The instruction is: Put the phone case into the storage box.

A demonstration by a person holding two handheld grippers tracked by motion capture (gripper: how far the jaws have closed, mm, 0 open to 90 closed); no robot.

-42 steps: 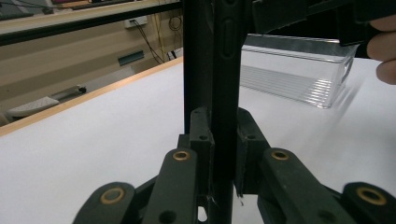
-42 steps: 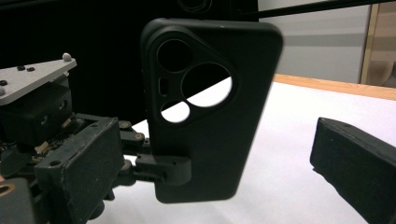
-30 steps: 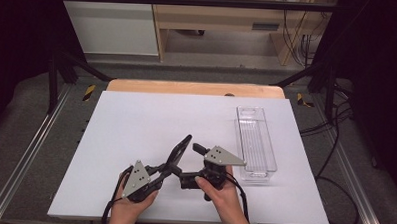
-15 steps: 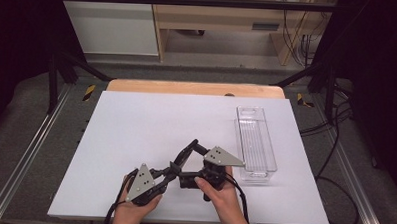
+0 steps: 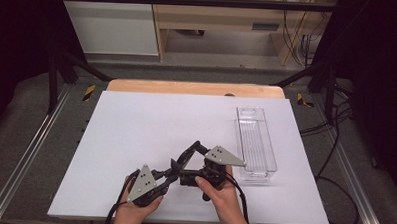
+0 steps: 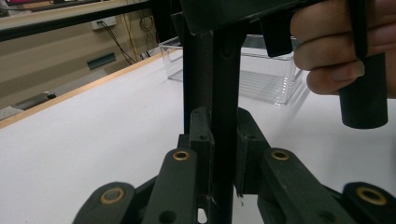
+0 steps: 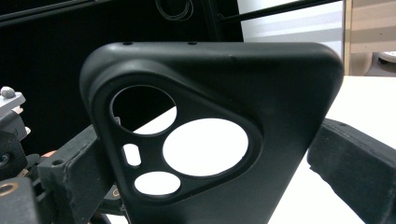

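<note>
Holding a black phone case (image 7: 210, 135) between both tools, I have it lifted off the white tabletop (image 5: 150, 135) near my own edge, just left of the clear plastic tray (image 5: 256, 140). My left gripper (image 5: 172, 170) has its fingers (image 6: 201, 135) closed on the case's thin edge, which runs up the middle of the left gripper view as a dark upright strip (image 6: 219, 112). My right gripper (image 5: 197, 164) sits on the other side; in the right gripper view the case's back with its camera cutouts stands broadside between the fingers (image 7: 355, 163), which look pressed against it at either flank, so I judge that grip closed on the case too, though the contact on the right flank is not sharp. From above, the case's long axis slants up and to the right, from the left tool toward the tray. The tray lies to the right of both tools with its long axis running away from me, and my right hand (image 5: 218, 193) is the nearer one to it. If the case is meant for the tray, I would guess it needs turning to line up with that long axis, and the right tool would carry it.
</note>
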